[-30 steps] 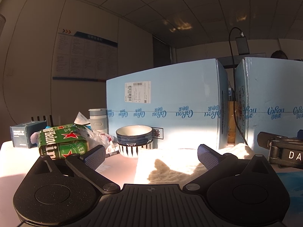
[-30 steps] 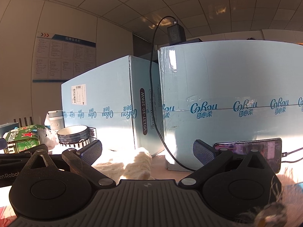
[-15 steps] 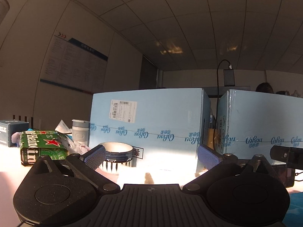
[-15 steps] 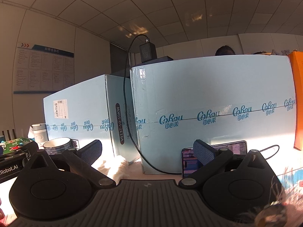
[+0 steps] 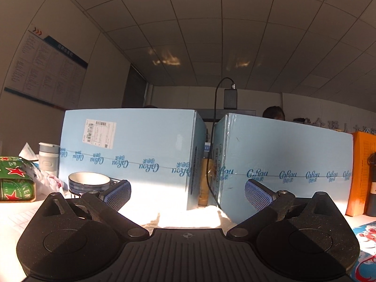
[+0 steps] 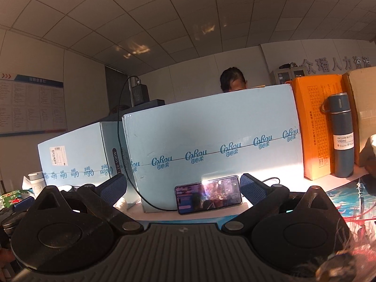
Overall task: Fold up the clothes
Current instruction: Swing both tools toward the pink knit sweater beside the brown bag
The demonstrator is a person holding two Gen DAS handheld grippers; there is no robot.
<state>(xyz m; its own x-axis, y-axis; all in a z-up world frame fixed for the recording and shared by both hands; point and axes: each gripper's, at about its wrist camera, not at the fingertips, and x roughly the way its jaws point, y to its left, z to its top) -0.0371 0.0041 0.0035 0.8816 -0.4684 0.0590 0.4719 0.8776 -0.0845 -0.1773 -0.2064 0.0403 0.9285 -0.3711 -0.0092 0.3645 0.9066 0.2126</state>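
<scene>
A cream fluffy garment (image 5: pixel 188 216) lies on the table in strong sunlight, just ahead of my left gripper (image 5: pixel 188 193), which stands open and empty with both pads apart. Only a small white tuft of that garment (image 6: pixel 122 203) shows in the right wrist view, by the left finger. My right gripper (image 6: pixel 182 189) is open too, nothing between its fingers, aimed level at the blue boxes. Most of the garment is hidden below both cameras.
Two big light-blue cartons (image 5: pixel 131 155) (image 6: pixel 211 148) wall off the back. A phone (image 6: pixel 208 197) leans on the right one, cable attached. A striped bowl (image 5: pixel 89 183), green beer pack (image 5: pixel 14 181), white cup (image 5: pixel 48 159), orange box (image 6: pixel 315 127) and grey bottle (image 6: pixel 342 136) stand around. A person's head (image 6: pixel 232 82) shows behind.
Both cameras have tilted upward and swung right, so the table and garment have dropped nearly out of view. The orange box and grey bottle have come into view. Both grippers stayed open.
</scene>
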